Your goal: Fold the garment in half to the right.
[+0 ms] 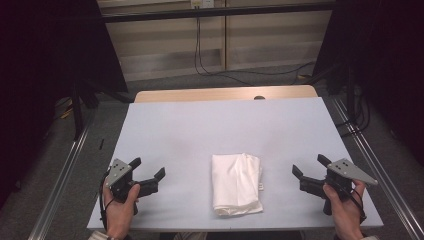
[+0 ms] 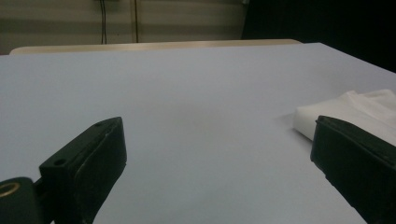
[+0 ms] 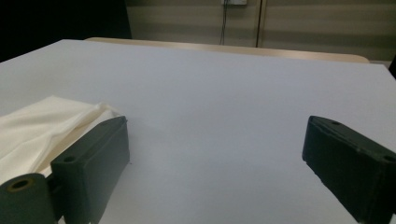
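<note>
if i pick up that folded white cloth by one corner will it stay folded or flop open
The folded white cloth would probably flop open: its layers lie loose and rumpled, with soft uneven edges. It looks thin and light, so it should lift easily. Pushed across the smooth table, it would likely bunch rather than slide whole.

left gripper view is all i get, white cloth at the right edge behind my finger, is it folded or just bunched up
Observer: Folded. In the high view the white cloth is a rough upright rectangle near the table's front edge.
Operator: where's the other gripper
Observer: The right gripper is on the cloth's far side from yours, held in the person's right hand, fingers spread and clear of the cloth.
Operator: and mine, am i touching it
Observer: No. The high view shows bare table between the left gripper and the cloth's left edge; it is open too.
</note>
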